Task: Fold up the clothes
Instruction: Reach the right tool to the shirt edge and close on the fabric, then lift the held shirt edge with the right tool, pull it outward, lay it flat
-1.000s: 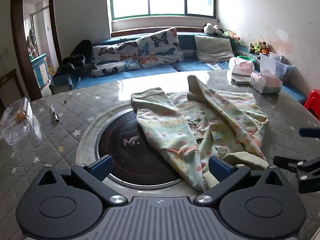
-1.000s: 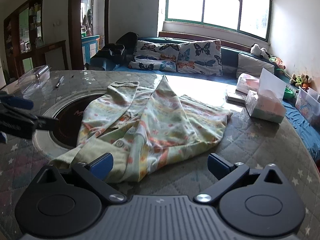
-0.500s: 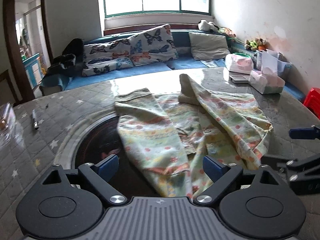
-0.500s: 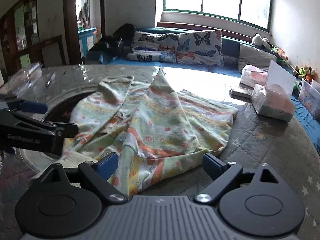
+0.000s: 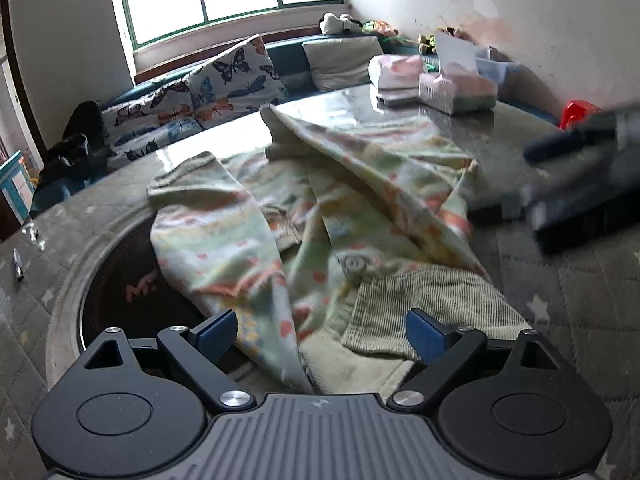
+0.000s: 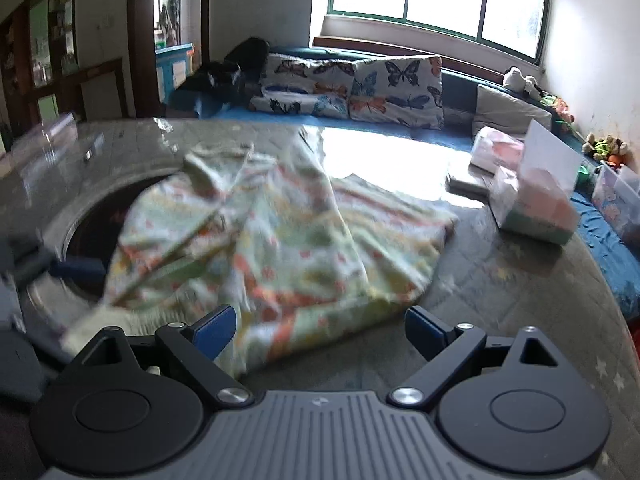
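A pale green garment (image 5: 320,216) with orange and pink print lies crumpled on the round table, with a ribbed collar (image 5: 432,304) and a button at its near edge. It also shows in the right wrist view (image 6: 280,248). My left gripper (image 5: 322,330) is open, its fingers either side of the garment's near edge by the collar. My right gripper (image 6: 320,330) is open over the garment's near hem. The right gripper shows blurred at the right of the left wrist view (image 5: 580,184).
The table (image 5: 560,280) has a quilted star-print cover and a dark round inset (image 5: 120,292) partly under the garment. Tissue boxes (image 6: 536,208) stand at the far right. A small dark object (image 5: 18,266) lies at the left. A sofa with butterfly cushions (image 6: 360,88) runs behind.
Both grippers have moved forward and lower onto the garment's near edge, and stay open. The garment itself has not visibly shifted.
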The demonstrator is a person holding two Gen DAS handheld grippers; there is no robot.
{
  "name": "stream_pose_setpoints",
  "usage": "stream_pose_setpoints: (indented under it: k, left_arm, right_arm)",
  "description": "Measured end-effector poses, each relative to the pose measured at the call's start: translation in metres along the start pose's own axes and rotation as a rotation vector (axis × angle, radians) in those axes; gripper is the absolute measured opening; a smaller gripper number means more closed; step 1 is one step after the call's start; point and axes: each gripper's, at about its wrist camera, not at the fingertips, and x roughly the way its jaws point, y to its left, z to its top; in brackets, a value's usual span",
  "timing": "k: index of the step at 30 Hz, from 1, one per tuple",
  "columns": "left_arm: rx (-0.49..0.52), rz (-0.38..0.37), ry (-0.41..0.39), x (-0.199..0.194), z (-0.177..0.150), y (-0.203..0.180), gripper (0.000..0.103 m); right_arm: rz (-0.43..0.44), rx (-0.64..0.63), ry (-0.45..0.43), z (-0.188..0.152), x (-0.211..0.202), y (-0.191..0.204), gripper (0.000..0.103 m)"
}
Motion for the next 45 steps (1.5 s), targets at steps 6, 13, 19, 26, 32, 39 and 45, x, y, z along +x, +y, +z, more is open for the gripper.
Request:
stream_pose_setpoints:
  k: [6, 13, 19, 26, 32, 39, 45]
  left_arm:
    - [-0.036, -0.014, -0.002, 0.001, -0.004, 0.005, 0.094]
    - [-0.074, -0.032, -0.003, 0.003, -0.006, 0.011, 0.097]
    - [-0.111, -0.052, 0.004, 0.006, -0.008, 0.017, 0.100]
    - [-0.132, -0.061, 0.011, 0.006, -0.009, 0.020, 0.101]
    - [-0.143, -0.066, 0.019, 0.007, -0.009, 0.021, 0.102]
    - [-0.144, -0.058, 0.032, 0.007, -0.001, 0.021, 0.101]
    - [-0.122, -0.042, -0.002, 0.002, 0.015, 0.013, 0.101]
  right_arm:
    - [0.020, -0.067, -0.022, 0.042, 0.032, 0.013, 0.089]
    - [0.018, -0.099, -0.030, 0.091, 0.083, 0.022, 0.082]
    - [0.016, -0.102, -0.020, 0.120, 0.126, 0.023, 0.077]
    - [-0.016, -0.088, 0.040, 0.134, 0.182, 0.016, 0.063]
    - [-0.038, -0.031, 0.076, 0.130, 0.195, -0.003, 0.019]
    - [-0.066, 0.046, -0.005, 0.119, 0.148, -0.037, 0.003]
    - [-0.098, 0.071, -0.059, 0.109, 0.102, -0.065, 0.003]
